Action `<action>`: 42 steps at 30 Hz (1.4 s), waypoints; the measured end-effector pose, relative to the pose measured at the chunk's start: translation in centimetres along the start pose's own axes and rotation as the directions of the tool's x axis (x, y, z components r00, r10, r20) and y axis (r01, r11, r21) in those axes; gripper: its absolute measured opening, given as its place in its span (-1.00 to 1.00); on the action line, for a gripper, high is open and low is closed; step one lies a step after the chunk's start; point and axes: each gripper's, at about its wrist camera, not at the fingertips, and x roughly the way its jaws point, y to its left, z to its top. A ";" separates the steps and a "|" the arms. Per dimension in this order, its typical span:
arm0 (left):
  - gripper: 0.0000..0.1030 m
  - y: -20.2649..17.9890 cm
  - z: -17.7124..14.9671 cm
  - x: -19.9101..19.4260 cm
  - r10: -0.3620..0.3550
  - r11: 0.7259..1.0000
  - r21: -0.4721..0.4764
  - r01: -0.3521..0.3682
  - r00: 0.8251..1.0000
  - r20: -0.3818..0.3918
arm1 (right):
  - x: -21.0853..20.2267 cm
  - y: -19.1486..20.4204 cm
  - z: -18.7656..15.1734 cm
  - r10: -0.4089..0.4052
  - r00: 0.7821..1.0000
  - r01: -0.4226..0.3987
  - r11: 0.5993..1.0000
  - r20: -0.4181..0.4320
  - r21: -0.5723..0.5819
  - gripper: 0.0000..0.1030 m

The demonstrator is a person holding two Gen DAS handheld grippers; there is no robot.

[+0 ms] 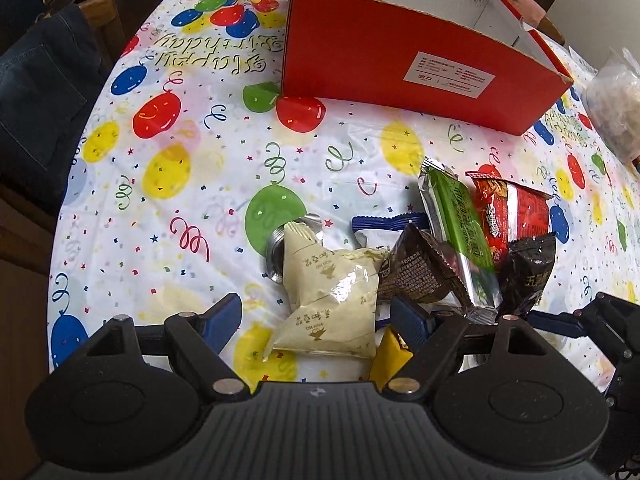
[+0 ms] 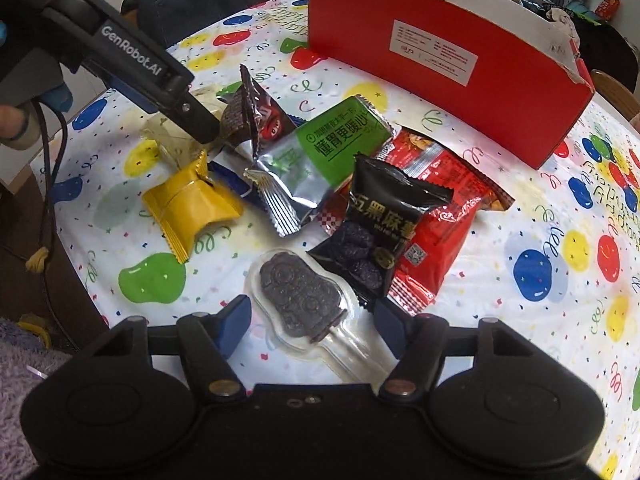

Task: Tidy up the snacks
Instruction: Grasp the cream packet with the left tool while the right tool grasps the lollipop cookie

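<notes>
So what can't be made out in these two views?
- Inside of the red box: both views, hidden by its front wall.
- Blue-and-white packet: left view, mostly under other snacks.
- Clear bag: left view, cut off at the edge, contents blurred.
- Box label: print too small.

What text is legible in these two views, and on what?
"GenRobot.AI": left gripper body.
"懂胃更暖心": green-and-silver packet.
"五黑麻": black packet, cut off at the edge.
"Birthday", upside down: tablecloth.
"回力": white label on red box; rest too small.
Cream packets, red packet: print blurred.
</notes>
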 end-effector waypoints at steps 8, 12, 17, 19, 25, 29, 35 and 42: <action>0.29 -0.1 -0.3 0.0 -0.017 1.000 0.001 0.017 1.000 -0.001 | 0.0 0.3 0.2 0.014 1.000 -0.014 1.000 0.005 -0.015 0.08; 0.27 0.0 -0.3 -0.2 -0.029 1.000 -0.003 0.029 1.000 0.007 | -0.2 0.4 0.1 0.013 1.000 -0.013 1.000 0.004 -0.011 -0.03; 0.05 0.1 -0.4 -0.1 -0.032 0.999 -0.012 0.032 0.999 0.001 | -0.4 0.5 -0.1 0.010 1.000 -0.010 1.000 0.008 -0.007 -0.08; 0.01 0.1 -0.4 -0.2 -0.038 0.999 -0.012 0.038 0.999 0.002 | -0.5 0.5 -0.2 0.005 1.000 -0.005 1.000 0.010 -0.001 -0.10; -0.06 0.6 -0.7 -0.3 -0.053 0.998 -0.033 0.053 0.999 0.009 | -1.1 0.3 -0.3 0.001 1.000 -0.002 1.000 0.021 0.026 -0.11; -0.08 1.3 -1.0 -0.6 -0.058 0.997 -0.059 0.058 0.998 0.017 | -1.5 -0.2 -0.3 0.016 0.999 -0.018 0.998 0.029 0.062 -0.11; -0.21 2.1 -1.6 -1.6 -0.076 0.992 -0.095 0.079 0.996 0.034 | -3.1 -0.8 -0.3 0.043 0.997 -0.050 0.993 0.067 0.107 -0.11; -0.27 2.7 -2.0 -2.3 -0.075 0.990 -0.112 0.081 0.996 0.052 | -4.7 -1.2 -0.1 0.062 0.993 -0.076 0.988 0.105 0.136 -0.11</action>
